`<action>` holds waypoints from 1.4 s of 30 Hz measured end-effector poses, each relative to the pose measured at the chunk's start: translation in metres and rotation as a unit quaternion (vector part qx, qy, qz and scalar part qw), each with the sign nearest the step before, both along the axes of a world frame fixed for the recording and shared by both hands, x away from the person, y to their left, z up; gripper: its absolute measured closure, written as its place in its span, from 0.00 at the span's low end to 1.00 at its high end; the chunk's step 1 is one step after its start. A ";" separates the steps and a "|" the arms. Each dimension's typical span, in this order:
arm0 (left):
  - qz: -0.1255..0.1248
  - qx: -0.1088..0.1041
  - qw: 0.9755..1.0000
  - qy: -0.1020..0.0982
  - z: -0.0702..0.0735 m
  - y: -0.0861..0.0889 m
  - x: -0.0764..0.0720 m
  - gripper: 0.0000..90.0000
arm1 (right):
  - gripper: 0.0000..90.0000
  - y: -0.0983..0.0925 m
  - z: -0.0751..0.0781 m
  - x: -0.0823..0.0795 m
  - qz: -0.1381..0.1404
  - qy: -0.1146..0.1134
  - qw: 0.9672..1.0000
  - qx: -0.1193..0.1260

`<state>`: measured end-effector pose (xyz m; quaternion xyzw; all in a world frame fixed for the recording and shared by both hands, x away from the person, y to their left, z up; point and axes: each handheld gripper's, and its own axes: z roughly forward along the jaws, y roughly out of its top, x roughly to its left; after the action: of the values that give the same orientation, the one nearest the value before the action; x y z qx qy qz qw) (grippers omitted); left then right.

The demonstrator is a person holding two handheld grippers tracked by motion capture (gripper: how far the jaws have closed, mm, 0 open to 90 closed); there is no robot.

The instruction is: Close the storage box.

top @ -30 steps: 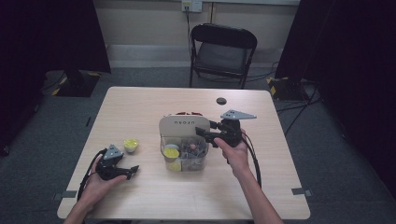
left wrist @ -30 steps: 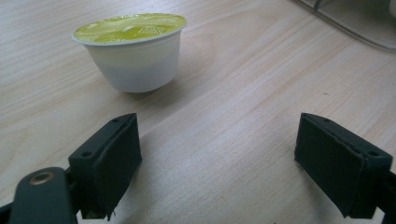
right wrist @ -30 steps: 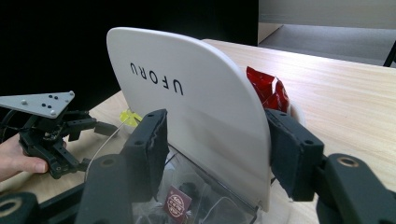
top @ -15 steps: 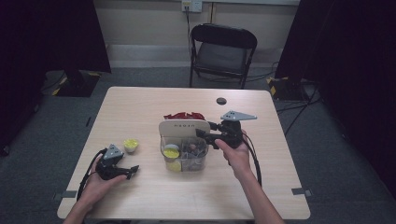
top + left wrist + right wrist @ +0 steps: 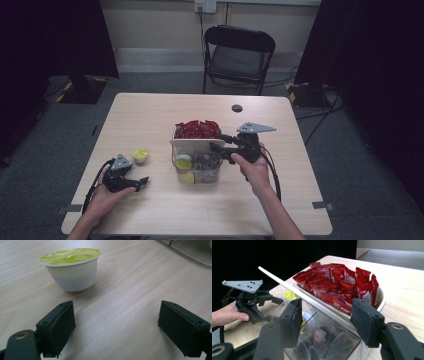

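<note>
Since a second ago, lid [image 5: 196, 142] has slid off the red packets [image 5: 196, 129]. My right gripper [image 5: 217, 145] reaches the clear container [image 5: 196, 170], jaws parted, empty. My left gripper [image 5: 141, 182] rests wide open near the capsule [image 5: 70, 268].

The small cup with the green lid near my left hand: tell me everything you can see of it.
The cup is small, white and looks like plastic, tapering to a narrower base, sealed with a yellow-green foil lid bearing print too small to read. It stands upright on the wooden table, left of the clear container and apart from it. The left hand-held gripper lies just short of it, jaws open, touching nothing.
</note>
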<state>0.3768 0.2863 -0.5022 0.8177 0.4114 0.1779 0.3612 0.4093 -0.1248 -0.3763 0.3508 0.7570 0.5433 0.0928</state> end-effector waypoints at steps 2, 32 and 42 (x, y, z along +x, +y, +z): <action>-0.001 0.003 1.000 0.000 0.000 0.000 0.000 0.15 | 0.47 0.000 -0.001 -0.002 -0.001 -0.001 1.000 -0.002; -0.003 0.002 1.000 0.000 0.000 0.000 0.001 0.15 | 0.17 -0.003 -0.005 -0.017 -0.030 0.003 0.999 -0.022; -0.002 0.002 1.000 0.000 0.000 0.000 0.001 0.15 | 0.16 -0.001 -0.013 -0.021 -0.024 0.018 0.999 -0.018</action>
<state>0.3775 0.2866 -0.5021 0.8194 0.4091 0.1776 0.3600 0.3879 -0.1257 -0.3888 0.3774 0.7597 0.5204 0.0985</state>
